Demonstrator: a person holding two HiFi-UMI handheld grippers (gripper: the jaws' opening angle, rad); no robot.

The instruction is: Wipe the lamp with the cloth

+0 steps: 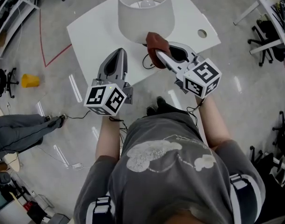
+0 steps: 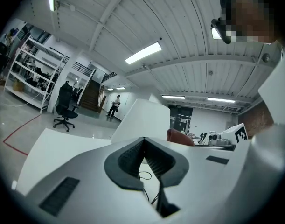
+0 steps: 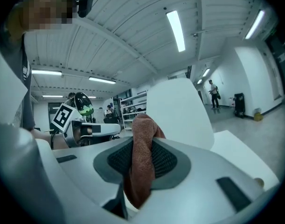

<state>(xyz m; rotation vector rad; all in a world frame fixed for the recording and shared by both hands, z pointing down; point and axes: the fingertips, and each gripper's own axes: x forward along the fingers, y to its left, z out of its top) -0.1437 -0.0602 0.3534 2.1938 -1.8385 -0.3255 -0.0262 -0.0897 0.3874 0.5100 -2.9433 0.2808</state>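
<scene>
Right gripper [image 1: 163, 55] clamped on rust cloth [image 1: 157, 45] just at the near side of the lamp [image 1: 146, 10], which stands toward the tabletop's [image 1: 93, 36] far edge; left gripper [image 1: 118, 54] closed, empty; risk: unbraced lamp may tip under wiping pressure.

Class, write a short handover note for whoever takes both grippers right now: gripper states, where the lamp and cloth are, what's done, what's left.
Left gripper: shut, empty, over the table just short of the lamp.
Right gripper: shut on the cloth, held at the near edge of the lampshade; contact cannot be told.
Lamp: upright on the table.
Done: cloth gripped and at the lamp.
Left: wipe the lamp; how much has been wiped cannot be seen.
</scene>
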